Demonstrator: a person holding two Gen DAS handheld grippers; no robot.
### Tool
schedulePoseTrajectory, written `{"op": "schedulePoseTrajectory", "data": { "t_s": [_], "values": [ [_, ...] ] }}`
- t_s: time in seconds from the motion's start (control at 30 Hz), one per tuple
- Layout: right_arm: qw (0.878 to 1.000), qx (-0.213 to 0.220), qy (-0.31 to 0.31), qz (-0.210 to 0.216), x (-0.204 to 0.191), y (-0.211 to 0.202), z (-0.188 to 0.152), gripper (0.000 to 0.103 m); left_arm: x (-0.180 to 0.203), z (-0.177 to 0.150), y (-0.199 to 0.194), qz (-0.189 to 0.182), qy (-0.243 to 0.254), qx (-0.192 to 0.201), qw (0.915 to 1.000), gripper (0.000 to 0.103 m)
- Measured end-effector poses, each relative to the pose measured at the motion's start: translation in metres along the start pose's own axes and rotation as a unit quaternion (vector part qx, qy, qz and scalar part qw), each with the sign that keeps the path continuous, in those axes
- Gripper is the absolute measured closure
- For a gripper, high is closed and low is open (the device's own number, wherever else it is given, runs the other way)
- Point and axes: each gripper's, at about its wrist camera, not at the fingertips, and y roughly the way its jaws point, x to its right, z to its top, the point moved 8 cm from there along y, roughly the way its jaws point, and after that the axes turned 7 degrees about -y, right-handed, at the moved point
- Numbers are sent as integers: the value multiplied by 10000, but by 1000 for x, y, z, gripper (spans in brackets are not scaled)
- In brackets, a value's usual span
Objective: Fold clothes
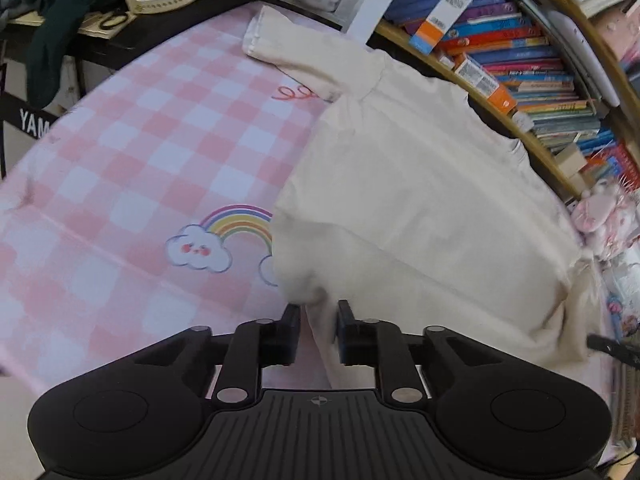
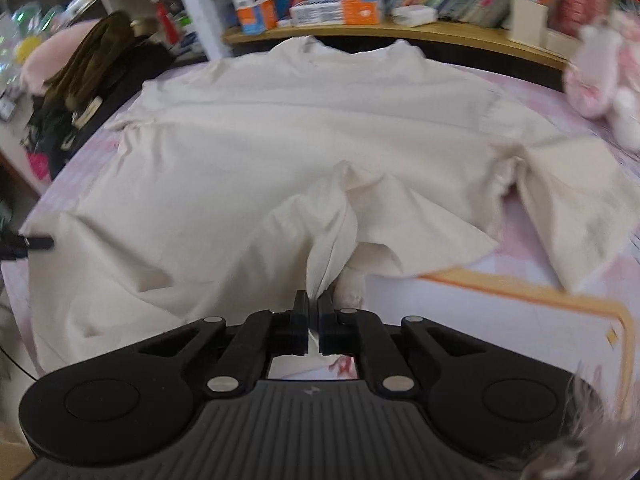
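- A cream short-sleeved T-shirt [image 2: 280,128] lies spread on a table covered with a pink-and-white checked cloth [image 1: 132,152], collar toward the bookshelf [image 1: 532,64] at the far side.
- The right gripper [image 2: 314,304] is clenched on a bunched fold of the shirt's hem; the fabric rises in a narrow pleat from between its fingers, which stand nearly touching.
- The left gripper [image 1: 319,312] stands at the shirt's lower corner. A strip of fabric hangs between its fingers [image 1: 292,320], but a visible gap remains on either side, so I cannot tell whether the pads press it.
- In the left wrist view, one sleeve stretches toward the far edge of the cloth, and a rainbow-and-cloud print [image 1: 216,240] shows just beside the shirt's side edge.
- In the right wrist view, the other sleeve lies flat to the right, near a pink plush toy [image 2: 600,80].
- An orange-bordered white sheet [image 2: 500,312] lies just under the hem's near edge.
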Motion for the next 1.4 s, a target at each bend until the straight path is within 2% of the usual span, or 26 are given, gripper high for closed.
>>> {"op": "schedulePoseTrajectory", "data": {
  "t_s": [0.03, 0.1, 0.17, 0.23, 0.3, 0.37, 0.4, 0.47, 0.53, 0.57, 0.6, 0.63, 0.67, 0.7, 0.73, 0.8, 0.83, 0.9, 0.93, 0.97, 1.0, 1.07, 1.17, 1.23, 1.33, 1.4],
  "values": [
    [9998, 48, 171, 23, 0, -17, -4, 99, 0, 1, -11, -108, -53, -12, 9999, 91],
    [9979, 178, 615, 136, 1, -52, -10, 99, 8, 9, -40, -761, -192, 45, 9969, 91],
    [9884, 536, 1333, 497, 1, -97, -14, 99, 16, 17, -66, -1505, -306, 118, 9881, 82],
    [9721, 915, 2012, 785, 4, -133, -23, 99, -1, 15, -57, -1160, -280, 43, 9928, 74],
    [9719, 867, 2122, 543, 7, -142, -38, 99, -19, 13, -47, -772, -248, -38, 9967, 73],
    [9816, 491, 1842, -70, 8, -131, -58, 99, -37, 11, -37, -381, -216, -119, 9990, 73],
    [9835, 303, 1768, -243, 8, -124, -68, 99, -47, 6, -31, -241, -177, -175, 9994, 73],
    [9835, -31, 1734, -520, 9, -108, -88, 99, -56, -4, -22, -58, -19, -276, 9996, 73],
    [9786, -374, 1714, -1073, 14, -97, -108, 94, -59, -12, -15, 59, 208, -340, 9992, 73],
    [9759, -509, 1659, -1324, 17, -93, -116, 89, -56, -14, -15, 43, 346, -245, 9991, 69],
    [9755, -522, 1676, -1325, 17, -90, -120, 89, -51, -16, -15, -41, 464, -155, 9988, 68],
    [9757, -506, 1715, -1263, 16, -88, -123, 88, -48, -17, -14, -126, 485, -129, 9987, 66],
    [9759, -489, 1753, -1202, 15, -86, -126, 78, -46, -17, -12, -210, 499, -108, 9985, 66],
    [9757, -456, 1823, -1124, 13, -84, -128, 73, -42, -18, -11, -241, 524, -48, 9983, 64],
    [9753, -419, 1901, -1041, 11, -82, -130, 70, -38, -18, -9, -267, 550, 16, 9981, 58],
    [9757, -538, 1827, -1086, 8, -77, -133, 72, -28, -16, -6, -342, 458, 97, 9983, 57],
    [9757, -638, 1759, -1139, 6, -73, -134, 79, -23, -14, -5, -421, 366, 118, 9984, 60],
    [9764, -734, 1642, -1192, 1, -67, -135, 86, 0, -7, -5, -777, 182, 362, 9962, 61],
    [9773, -756, 1536, -1246, -1, -64, -134, 87, 17, -3, -2, -929, 166, 452, 9945, 61],
    [9782, -781, 1424, -1292, -4, -62, -134, 87, 41, -4, 4, -1050, 269, 444, 9931, 61],
    [9790, -805, 1326, -1320, -4, -60, -133, 87, 68, -9, 13, -1185, 633, 304, 9905, 60],
    [9800, -884, 1170, -1347, -6, -58, -132, 87, 117, -23, 31, -1390, 1448, -25, 9796, 57],
    [9802, -926, 1182, -1293, -5, -57, -131, 87, 140, -36, 23, -1571, 2043, -5, 9662, 56],
    [9813, -876, 1171, -1256, -5, -59, -132, 87, 124, -32, 5, -1771, 1779, 158, 9678, 54],
    [9824, -789, 1163, -1231, -4, -61, -134, 87, 76, -22, -10, -1281, 1387, 487, 9808, 55],
    [9828, -749, 1172, -1215, -3, -60, -134, 87, 47, -17, -3, -658, 1485, 572, 9851, 55]
  ]
}}
